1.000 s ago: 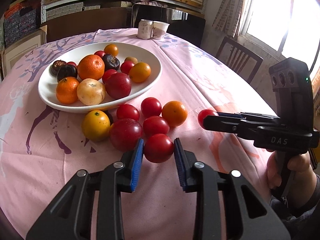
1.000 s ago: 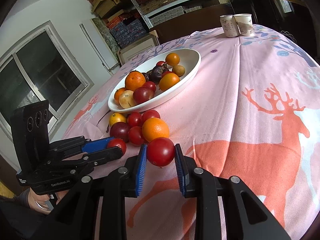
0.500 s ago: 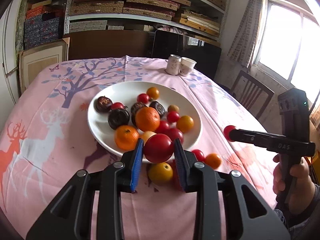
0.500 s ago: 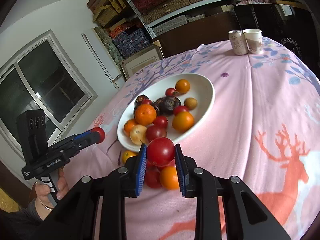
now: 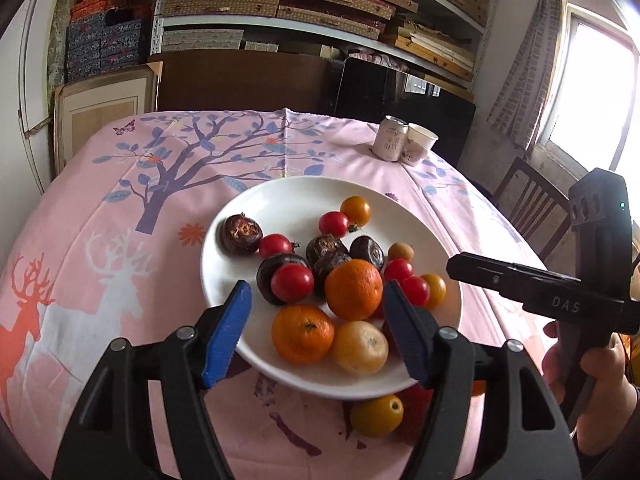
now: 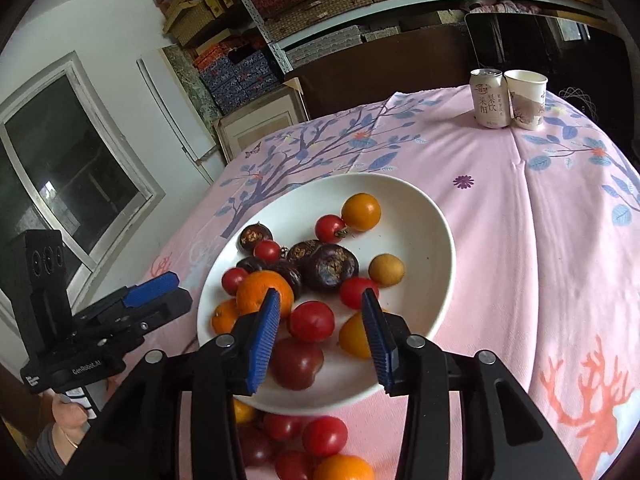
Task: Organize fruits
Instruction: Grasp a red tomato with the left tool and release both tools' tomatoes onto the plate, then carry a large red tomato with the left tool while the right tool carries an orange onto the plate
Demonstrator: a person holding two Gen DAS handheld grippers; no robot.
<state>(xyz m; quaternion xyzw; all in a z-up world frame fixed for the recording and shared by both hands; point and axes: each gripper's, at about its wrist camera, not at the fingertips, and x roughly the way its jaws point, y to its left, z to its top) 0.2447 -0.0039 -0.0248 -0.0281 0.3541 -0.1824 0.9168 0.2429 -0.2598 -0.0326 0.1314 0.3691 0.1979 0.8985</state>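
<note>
Left wrist view: the left tool hangs over the near rim of the white oval ceramic plate. Its blue-padded jaws have just been opening and now stand spread with nothing between them; half a second ago they pinched a red tomato. A round red tomato lies on the plate among dark fruits, beside a large orange. At the right, the right tool reaches over the plate's edge, a hand gripping its handle.

Right wrist view: the right tool has just been opening too; its jaws are parted and grip nothing. The red tomato it pinched earlier sits on the plate between the pads, touching neither. More tomatoes lie on the pink printed cloth of the worktop below the rim.
</note>
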